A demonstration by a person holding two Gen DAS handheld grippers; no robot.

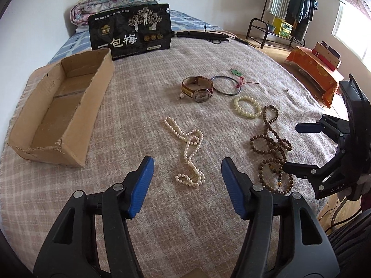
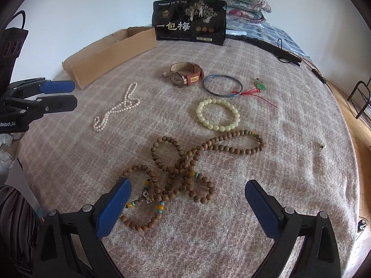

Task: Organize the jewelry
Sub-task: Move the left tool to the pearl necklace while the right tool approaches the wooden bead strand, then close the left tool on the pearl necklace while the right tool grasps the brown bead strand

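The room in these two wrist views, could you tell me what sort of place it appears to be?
Most likely a bedroom in a home. The jewelry lies on a checked blanket covering a bed, folded quilts are stacked at its head, and a clothes rack with hanging garments stands by the window.

The left wrist view looks forward and steeply down along the left gripper (image 1: 187,173) from low over the bed blanket (image 1: 139,208), close above the pearl necklace (image 1: 189,153), the cardboard box (image 1: 58,106) to its left. The right wrist view does the same along the right gripper (image 2: 187,203), to the right of that necklace (image 2: 116,107) and close over the wooden beads (image 2: 180,162). Both face the black packet (image 2: 189,22) standing at the far side — and both share the jewelry spread, box and packet (image 1: 131,31). Each catches the other gripper at its edge.
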